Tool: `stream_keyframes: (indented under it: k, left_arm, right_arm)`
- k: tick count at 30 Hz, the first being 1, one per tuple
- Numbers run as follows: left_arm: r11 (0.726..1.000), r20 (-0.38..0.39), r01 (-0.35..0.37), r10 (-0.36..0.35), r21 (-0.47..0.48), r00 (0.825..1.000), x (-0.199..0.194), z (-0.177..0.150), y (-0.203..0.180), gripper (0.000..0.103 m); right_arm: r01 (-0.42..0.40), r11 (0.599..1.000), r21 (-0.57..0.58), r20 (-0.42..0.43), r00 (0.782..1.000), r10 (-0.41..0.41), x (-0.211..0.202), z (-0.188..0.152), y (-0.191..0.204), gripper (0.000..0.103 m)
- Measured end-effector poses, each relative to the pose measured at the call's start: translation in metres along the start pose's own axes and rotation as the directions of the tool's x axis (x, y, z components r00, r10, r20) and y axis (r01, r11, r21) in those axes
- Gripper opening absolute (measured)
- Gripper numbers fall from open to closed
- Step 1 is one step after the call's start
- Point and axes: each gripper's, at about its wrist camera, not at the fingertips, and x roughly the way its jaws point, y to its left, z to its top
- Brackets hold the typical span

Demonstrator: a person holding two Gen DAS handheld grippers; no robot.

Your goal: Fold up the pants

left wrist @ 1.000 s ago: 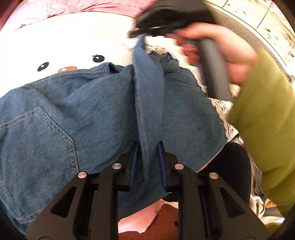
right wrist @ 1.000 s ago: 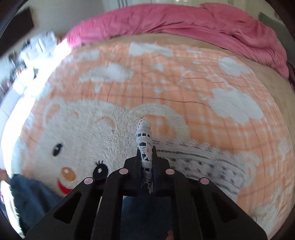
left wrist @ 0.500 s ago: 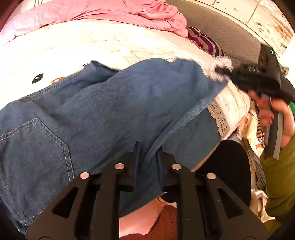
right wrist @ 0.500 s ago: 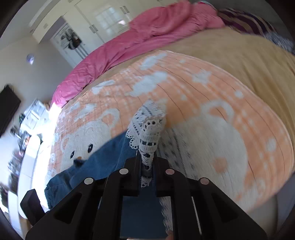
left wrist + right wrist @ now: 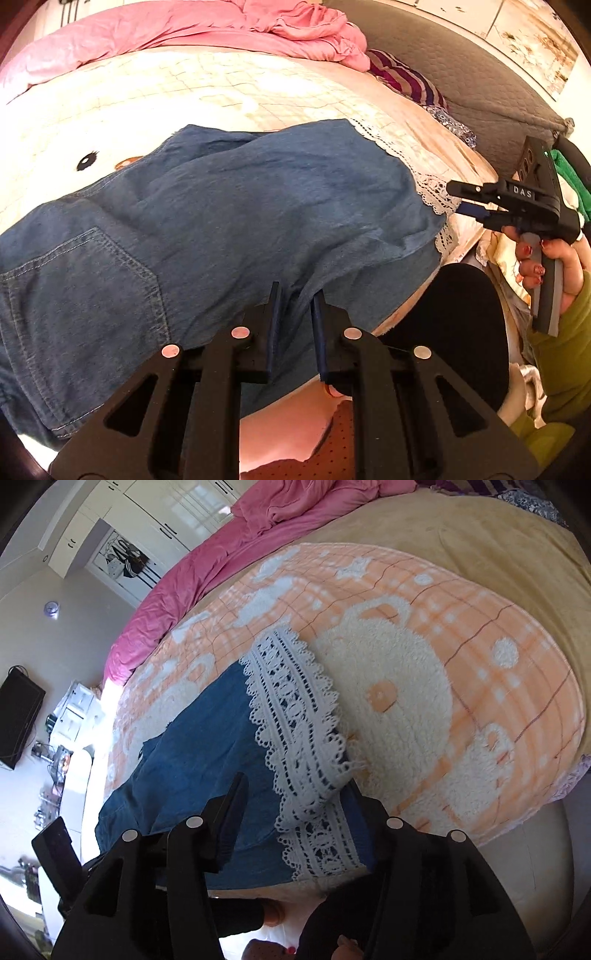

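Observation:
Blue denim pants (image 5: 229,221) with white lace hems (image 5: 299,731) lie spread on a bear-pattern blanket (image 5: 406,686) on the bed. One leg lies folded over the other. My left gripper (image 5: 295,302) is at the near edge of the denim, jaws slightly apart with a fold of denim between them. My right gripper (image 5: 299,786) is open, its fingers either side of the lace hem, which lies loose on the bed. It also shows in the left wrist view (image 5: 461,201) at the hem, jaws apart.
A pink duvet (image 5: 184,26) is bunched at the far side of the bed. A striped cloth (image 5: 406,81) and a grey headboard (image 5: 461,74) are at the right. A black chair seat (image 5: 454,314) stands by the bed edge.
My right gripper carried the lace hem across to the right, laid the leg flat over the other, and opened, letting the hem go. My left gripper's jaws have parted a little.

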Motion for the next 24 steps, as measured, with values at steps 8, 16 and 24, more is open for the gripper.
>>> stream_keyframes:
  k: [8,16,24]
  left_arm:
    - [0.998,-0.01,-0.007,0.008,0.062,1.0,0.0,-0.001,-0.01,0.0]
    - [0.995,-0.009,-0.003,0.004,0.096,1.0,-0.026,-0.011,0.0,0.0]
    - [0.995,-0.061,0.009,-0.003,0.102,0.998,-0.011,-0.022,-0.004,0.0]
  right_arm:
    - [-0.004,0.999,0.041,-0.005,1.0,0.004,-0.001,-0.001,-0.014,0.013]
    - [-0.009,0.999,-0.035,-0.066,0.998,0.007,-0.012,-0.025,-0.001,0.013]
    - [0.04,0.999,-0.013,-0.1,0.994,-0.041,-0.003,-0.03,-0.012,0.013]
